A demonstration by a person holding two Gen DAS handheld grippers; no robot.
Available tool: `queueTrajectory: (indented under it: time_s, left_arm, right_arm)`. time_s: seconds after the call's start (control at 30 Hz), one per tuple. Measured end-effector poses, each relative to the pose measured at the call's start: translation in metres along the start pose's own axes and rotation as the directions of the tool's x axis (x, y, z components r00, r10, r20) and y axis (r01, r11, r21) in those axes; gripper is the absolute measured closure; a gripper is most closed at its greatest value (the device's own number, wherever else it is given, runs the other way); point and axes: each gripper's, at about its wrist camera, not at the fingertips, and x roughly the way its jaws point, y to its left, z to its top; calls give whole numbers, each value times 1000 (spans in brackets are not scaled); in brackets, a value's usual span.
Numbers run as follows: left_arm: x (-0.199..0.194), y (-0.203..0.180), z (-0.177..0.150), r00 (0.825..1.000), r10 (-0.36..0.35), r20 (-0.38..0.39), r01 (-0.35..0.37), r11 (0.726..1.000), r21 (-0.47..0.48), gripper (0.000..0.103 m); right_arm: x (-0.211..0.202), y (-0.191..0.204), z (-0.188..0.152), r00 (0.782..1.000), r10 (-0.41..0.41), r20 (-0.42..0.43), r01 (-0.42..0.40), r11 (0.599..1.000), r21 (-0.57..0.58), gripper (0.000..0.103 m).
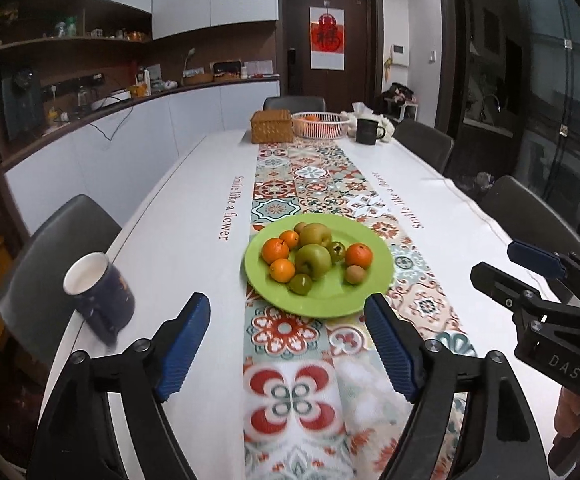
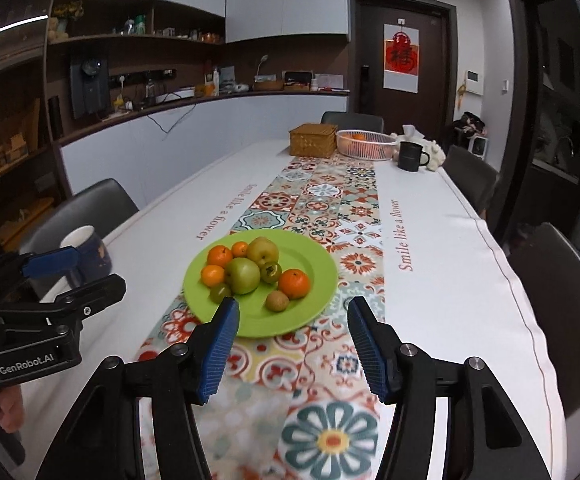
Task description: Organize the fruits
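A: Left view?
B: My left gripper is spread, nothing in it; green plate of fruit just ahead. Cloth reads "Smile like a flower".
A: Right view?
B: My right gripper is released too, same plate just beyond. Left gripper's body reads "GenRobot.AI".

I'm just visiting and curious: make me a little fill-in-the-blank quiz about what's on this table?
1. The fruit lies on a ____ plate.
2. The dark blue mug near the table's edge is ____ inside.
3. At the far end, beside the wicker box, oranges sit in a white ____.
4. Neither hand-held gripper holds anything; both sets of jaws are ____.

Missing words: green; white; basket; open
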Motion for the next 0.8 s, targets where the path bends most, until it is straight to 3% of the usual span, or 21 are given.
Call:
queueTrajectory:
  time_s: [0.3,0.53,0.8]
  left_arm:
    - [-55,-7,-31,999,1,54,-2,1000,13,13]
    - [-78,-10,-55,998,8,70,-9,1000,11,1]
    - [-94,-14,-73,997,22,70,-23,1000,12,0]
  right_arm:
    - [-63,12,-28,998,-39,52,38,999,21,28]
    - [-92,21,-54,997,-55,61,53,998,35,23]
    - [-110,25,-73,995,-68,66,66,997,43,18]
